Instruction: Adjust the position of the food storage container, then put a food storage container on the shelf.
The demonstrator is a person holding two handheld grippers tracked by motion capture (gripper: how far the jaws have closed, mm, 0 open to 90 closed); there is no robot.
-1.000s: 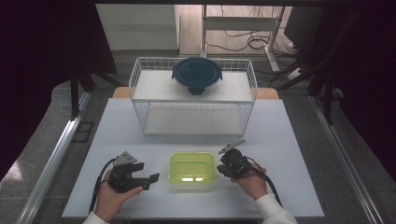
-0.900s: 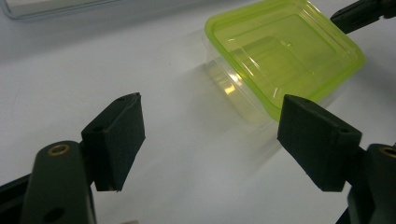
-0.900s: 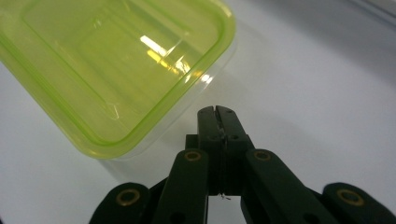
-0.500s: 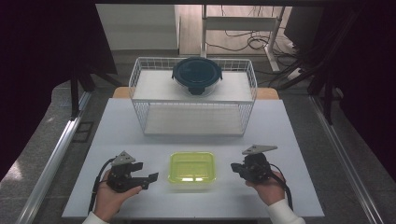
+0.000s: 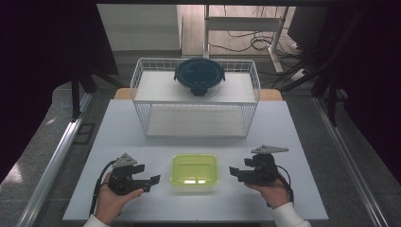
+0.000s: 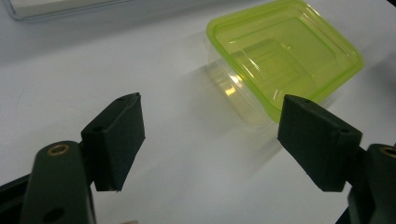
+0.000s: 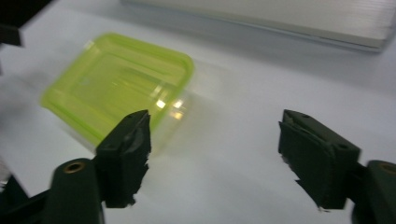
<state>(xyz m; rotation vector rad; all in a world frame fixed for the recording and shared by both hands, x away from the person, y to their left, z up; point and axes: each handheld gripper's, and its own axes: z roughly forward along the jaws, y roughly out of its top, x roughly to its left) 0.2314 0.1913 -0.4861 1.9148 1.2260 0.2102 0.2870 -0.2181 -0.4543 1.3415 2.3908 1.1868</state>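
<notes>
A clear rectangular container with a yellow-green lid (image 5: 194,171) rests on the white table (image 5: 288,137) near its front edge, between both hands. My left gripper (image 5: 152,182) lies left of it, open, jaws aimed at the container (image 6: 285,60), with nothing between them (image 6: 212,135). On the container's other side my right gripper (image 5: 235,172) is a short gap away from it. Its jaws have just been opening and now stand wide (image 7: 215,144) over bare table. The container (image 7: 116,88) lies beyond the left jaw in the right gripper view.
A white wire basket (image 5: 198,118) stands at the back middle of the table. A round container with a dark blue lid (image 5: 199,75) sits on its top. Dark curtains, a metal rail and floor cables surround the table.
My right gripper has drawn back to the right, away from the container's edge, and its jaws have gone from shut to open. The left gripper and the container have stayed put.
</notes>
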